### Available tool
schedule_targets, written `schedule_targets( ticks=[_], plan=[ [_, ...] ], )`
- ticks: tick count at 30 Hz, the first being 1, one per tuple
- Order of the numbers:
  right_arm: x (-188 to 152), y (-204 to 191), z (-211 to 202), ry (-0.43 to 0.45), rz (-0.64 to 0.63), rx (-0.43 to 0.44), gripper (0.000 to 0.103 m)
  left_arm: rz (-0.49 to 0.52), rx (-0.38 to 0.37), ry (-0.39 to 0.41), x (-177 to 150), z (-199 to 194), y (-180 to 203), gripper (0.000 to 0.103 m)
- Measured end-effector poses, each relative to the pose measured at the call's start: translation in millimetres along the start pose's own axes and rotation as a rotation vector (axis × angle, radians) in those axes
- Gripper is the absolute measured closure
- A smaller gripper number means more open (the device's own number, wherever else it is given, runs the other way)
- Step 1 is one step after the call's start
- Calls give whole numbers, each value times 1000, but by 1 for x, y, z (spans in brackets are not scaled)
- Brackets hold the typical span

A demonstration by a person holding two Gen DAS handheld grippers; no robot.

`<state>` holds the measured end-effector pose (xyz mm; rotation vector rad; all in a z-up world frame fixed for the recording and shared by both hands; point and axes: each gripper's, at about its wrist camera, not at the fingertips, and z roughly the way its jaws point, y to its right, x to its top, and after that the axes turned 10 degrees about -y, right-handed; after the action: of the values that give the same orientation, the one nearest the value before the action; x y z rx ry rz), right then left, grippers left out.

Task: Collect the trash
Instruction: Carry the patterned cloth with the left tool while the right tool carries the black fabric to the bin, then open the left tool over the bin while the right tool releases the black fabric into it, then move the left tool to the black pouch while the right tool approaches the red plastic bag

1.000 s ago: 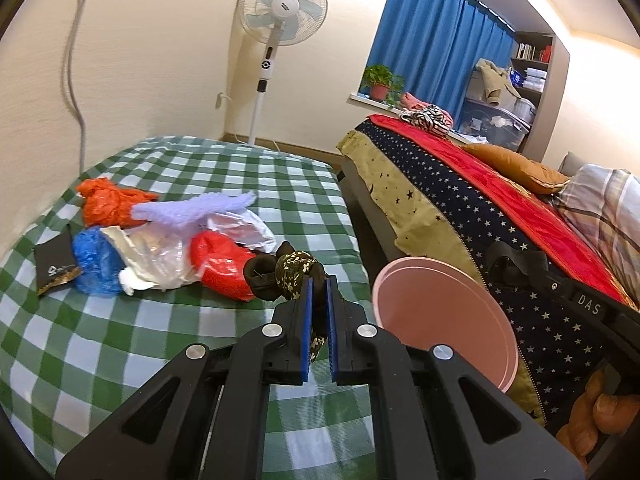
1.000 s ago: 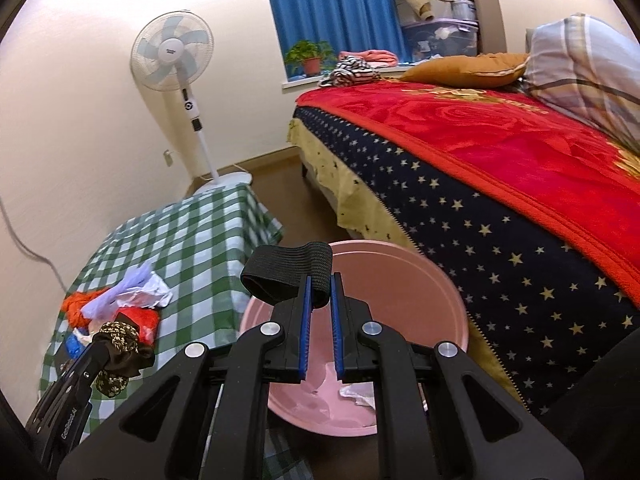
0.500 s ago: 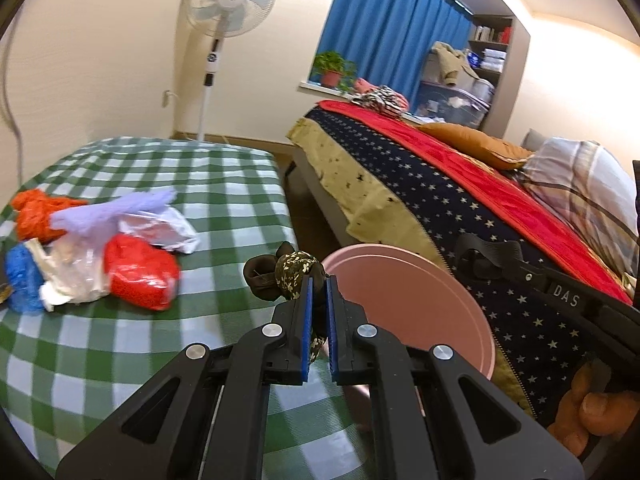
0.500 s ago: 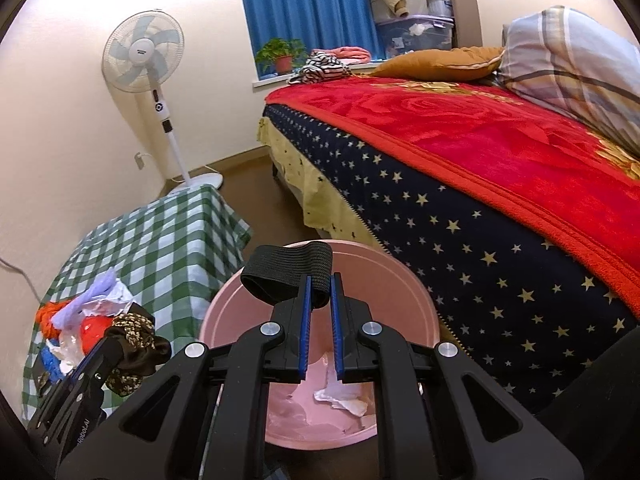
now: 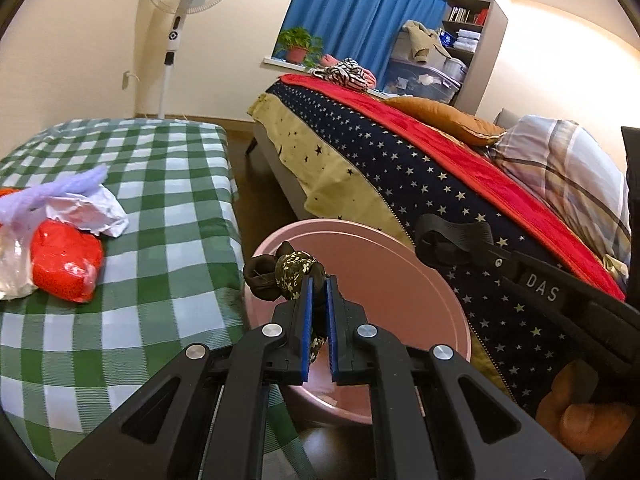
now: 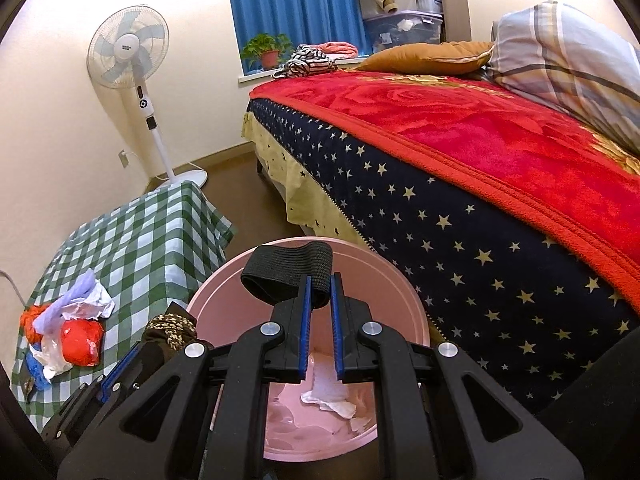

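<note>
My left gripper (image 5: 317, 286) is shut on a dark floral-patterned cloth wad (image 5: 292, 276) and holds it over the near rim of the pink bucket (image 5: 400, 280). It also shows in the right wrist view (image 6: 170, 330). My right gripper (image 6: 319, 286) is shut on a black elastic band (image 6: 288, 268) above the pink bucket (image 6: 384, 280), which holds crumpled white paper (image 6: 328, 396). A pile of trash lies on the green checked table (image 5: 160, 240): a red bag (image 5: 66, 264), white paper (image 5: 88, 214) and a purple piece (image 5: 52, 192).
A bed with a red blanket and star-patterned cover (image 6: 480, 184) stands right of the bucket. A standing fan (image 6: 132, 56) is by the far wall. Blue curtains and a potted plant (image 5: 298, 42) are at the window.
My left gripper has carried the floral cloth wad rightward off the table to over the bucket. My right gripper has stayed over the bucket with the band.
</note>
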<state>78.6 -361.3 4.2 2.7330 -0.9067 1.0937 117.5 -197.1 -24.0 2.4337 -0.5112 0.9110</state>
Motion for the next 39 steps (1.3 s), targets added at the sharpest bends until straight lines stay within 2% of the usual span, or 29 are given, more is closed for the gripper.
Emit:
schedule_targets(
  ticks=[4, 6, 8, 9, 12, 25, 39],
  plan=[
    [0, 0, 1, -1, 4, -4, 93, -9, -34, -10, 2, 4, -1, 96],
    [-1, 0, 1, 5, 10, -9, 90, -17, -55, -17, 3, 6, -1, 95],
    [0, 3, 0, 10, 24, -15, 85, -35, -52, -24, 3, 7, -4, 80],
    [0, 5, -1, 10, 33, -14, 81, -43, -53, -22, 2, 7, -5, 74],
    [-1, 6, -2, 10, 38, -16, 64, -59, -50, -17, 3, 3, -8, 74],
    [-9, -13, -19, 46, -34, 30, 63, -82, 36, 56, 1, -44, -30, 74],
    [-23, -59, -26, 53, -131, 141, 63, -234, 216, 143, -11, -94, -95, 74]
  ],
)
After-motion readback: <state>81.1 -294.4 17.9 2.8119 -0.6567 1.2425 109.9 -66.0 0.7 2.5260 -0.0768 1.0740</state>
